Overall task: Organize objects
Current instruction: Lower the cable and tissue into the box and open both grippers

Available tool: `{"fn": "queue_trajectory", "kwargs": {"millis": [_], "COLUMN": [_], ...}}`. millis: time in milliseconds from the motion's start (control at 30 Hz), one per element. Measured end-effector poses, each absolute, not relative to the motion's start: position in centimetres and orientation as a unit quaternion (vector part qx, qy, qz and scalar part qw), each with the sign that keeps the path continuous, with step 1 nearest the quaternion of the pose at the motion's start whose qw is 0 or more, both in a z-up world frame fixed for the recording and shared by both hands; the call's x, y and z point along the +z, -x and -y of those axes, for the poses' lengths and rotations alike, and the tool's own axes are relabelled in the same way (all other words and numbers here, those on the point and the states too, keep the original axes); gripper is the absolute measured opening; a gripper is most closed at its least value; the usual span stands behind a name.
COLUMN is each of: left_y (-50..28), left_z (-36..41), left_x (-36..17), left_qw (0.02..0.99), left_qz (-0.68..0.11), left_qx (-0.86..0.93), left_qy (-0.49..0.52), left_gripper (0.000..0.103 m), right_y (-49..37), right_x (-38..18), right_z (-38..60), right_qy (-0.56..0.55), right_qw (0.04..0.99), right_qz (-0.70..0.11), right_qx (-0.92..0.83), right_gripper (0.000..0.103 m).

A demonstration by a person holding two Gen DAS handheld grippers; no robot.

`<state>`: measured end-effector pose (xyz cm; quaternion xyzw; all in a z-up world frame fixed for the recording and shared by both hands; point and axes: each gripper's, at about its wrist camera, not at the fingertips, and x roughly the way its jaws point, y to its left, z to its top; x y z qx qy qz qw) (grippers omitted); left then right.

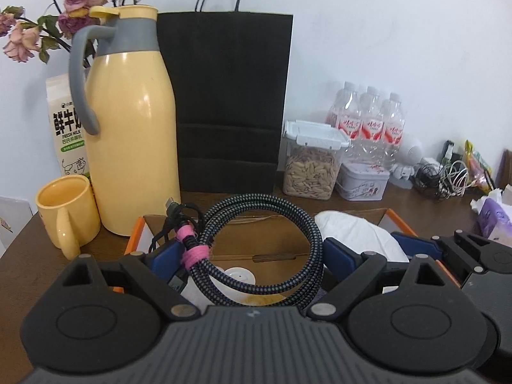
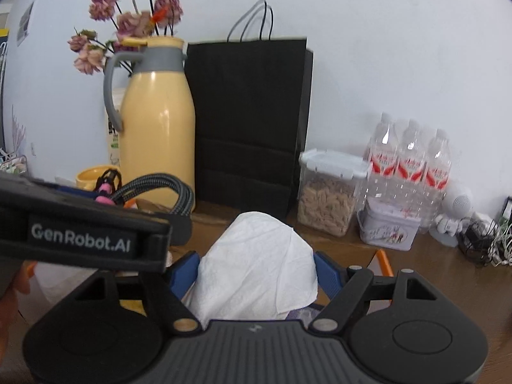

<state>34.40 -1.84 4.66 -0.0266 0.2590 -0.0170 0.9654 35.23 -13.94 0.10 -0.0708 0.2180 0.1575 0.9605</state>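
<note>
Braided black-and-grey coiled cable (image 1: 256, 249) is clamped by the left gripper (image 1: 252, 256), crumpled white tissue (image 2: 256, 262) by the right gripper (image 2: 256, 272), both carried above the orange-edged cardboard box (image 1: 272, 227), presumably for sorting.

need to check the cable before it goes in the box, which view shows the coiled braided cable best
The left wrist view. There the braided cable fills the centre between the left gripper fingers, with its whole loop and pink ties visible. The right wrist view shows only an arc of it at the left, partly hidden behind the other gripper's body.
</note>
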Motion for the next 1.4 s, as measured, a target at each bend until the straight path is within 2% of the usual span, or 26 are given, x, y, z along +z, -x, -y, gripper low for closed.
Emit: {"fn": "queue_trajectory", "kwargs": {"millis": [133,167,233,300,367,633,867,1100,1400], "left_y": [-35.0,-34.9,-34.5,-34.2,-34.0,-33.2,-30.2,-26.1,-20.6], "left_z": [2.0,1.9,2.0,1.9,1.8,2.0,1.6,0.8,-0.2], "left_x": [4.0,3.9,4.0,4.2,4.4,5.2,6.8,8.4,8.2], "left_qw": [0.96,0.961,0.964,0.965,0.966,0.969,0.979,0.984,0.983], "left_qz": [-0.278,-0.276,-0.266,-0.262,-0.257,-0.247,-0.205,-0.174,-0.18], "left_qx": [-0.013,-0.012,-0.007,-0.001,-0.002,-0.007,-0.009,-0.012,-0.016], "left_qy": [0.017,0.016,0.011,0.013,0.017,0.012,0.022,0.032,0.04], "left_gripper": [0.098,0.103,0.103,0.103,0.103,0.103,0.103,0.103,0.103], "right_y": [-35.7,-35.7,-35.6,-35.3,-35.2,-34.9,-33.2,-29.1,-22.4], "right_x": [-0.9,-1.0,-1.2,-1.0,-0.8,-0.5,1.0,3.5,4.5], "right_z": [13.8,13.8,13.7,13.6,13.7,14.0,14.7,15.6,16.2], "right_qy": [0.076,0.078,0.081,0.082,0.077,0.074,0.072,0.078,0.104], "right_qw": [0.955,0.955,0.955,0.958,0.958,0.959,0.964,0.97,0.97], "right_qz": [-0.236,-0.239,-0.239,-0.233,-0.233,-0.23,-0.205,-0.16,-0.14], "right_qx": [0.16,0.16,0.154,0.146,0.147,0.15,0.153,0.165,0.17], "right_gripper": [0.077,0.081,0.086,0.098,0.102,0.102,0.103,0.103,0.103]}}
